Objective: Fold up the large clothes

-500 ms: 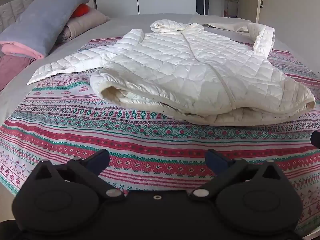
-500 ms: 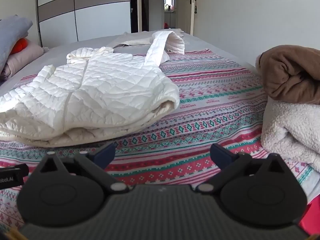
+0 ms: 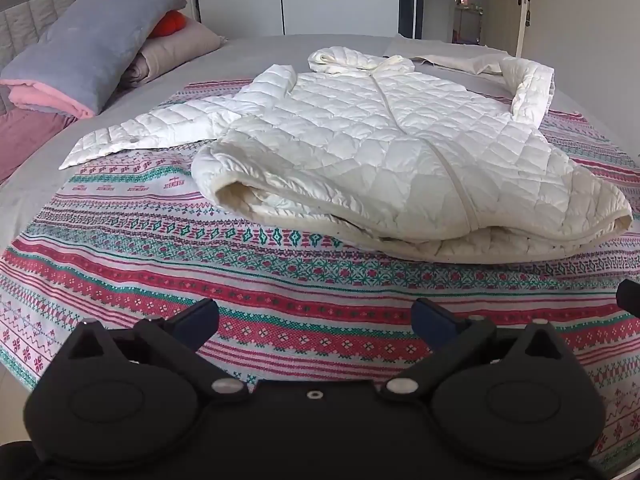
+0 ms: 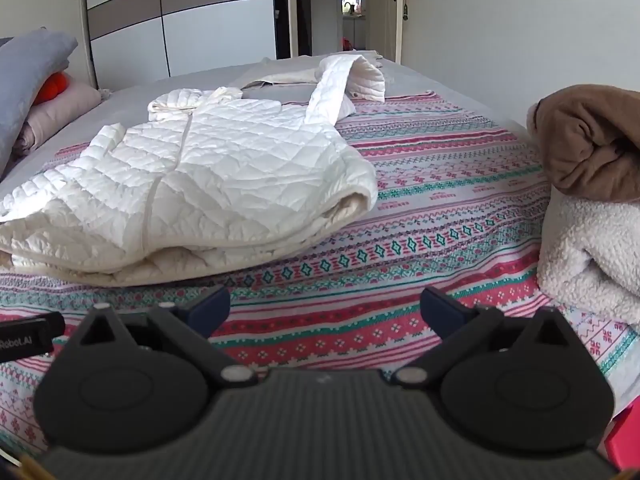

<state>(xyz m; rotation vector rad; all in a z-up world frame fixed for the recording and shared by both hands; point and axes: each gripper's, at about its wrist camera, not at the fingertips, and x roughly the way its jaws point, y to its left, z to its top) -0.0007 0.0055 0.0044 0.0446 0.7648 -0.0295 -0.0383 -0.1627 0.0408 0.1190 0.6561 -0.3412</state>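
White quilted jacket (hem doubled, seemingly) lies on bedspread.

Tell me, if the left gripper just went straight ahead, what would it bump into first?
Probably the white quilted jacket. The left gripper is open over the striped blanket and points at the jacket's folded bottom edge. If it runs low, it might brush the blanket first; depth is hard to judge.
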